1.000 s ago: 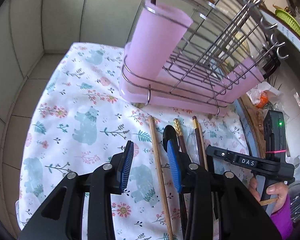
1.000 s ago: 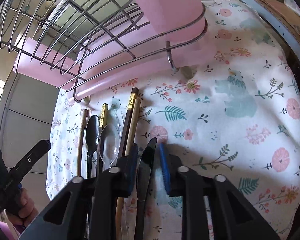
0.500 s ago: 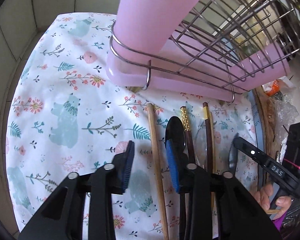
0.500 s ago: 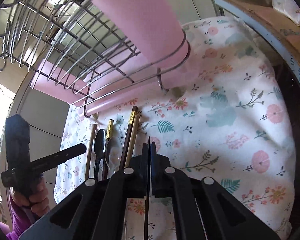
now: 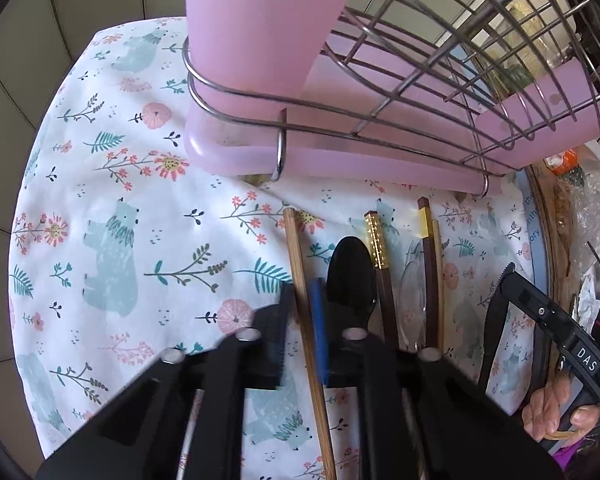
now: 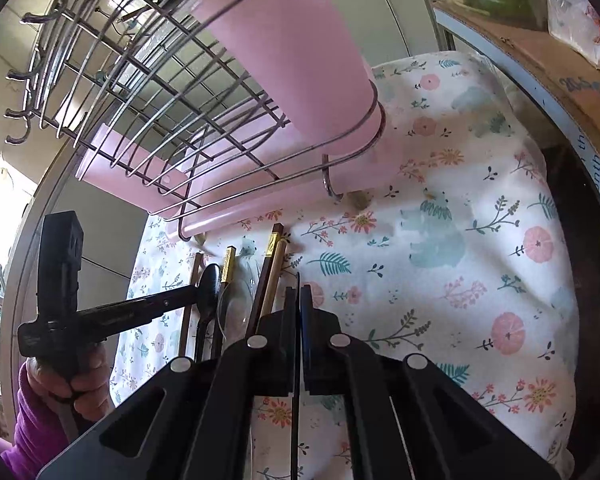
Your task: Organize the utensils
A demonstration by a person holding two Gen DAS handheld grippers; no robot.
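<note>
Utensils lie in a row on the floral cloth in front of the rack. My left gripper has its fingers nearly closed around a light wooden chopstick that lies on the cloth. Right of it lie a black spoon, a gold-tipped dark chopstick, a clear spoon and a brown chopstick pair. My right gripper is shut on a black serrated knife, held edge-on above the cloth; the knife also shows in the left wrist view.
A wire dish rack on a pink tray stands behind the utensils, with a pink cup holder at its corner. A cardboard box edge lies to the right. Tiled wall is at the left.
My left gripper moved forward and closed from wide open onto the light wooden chopstick. My right gripper, shut on the knife, lifted it further above the cloth.
</note>
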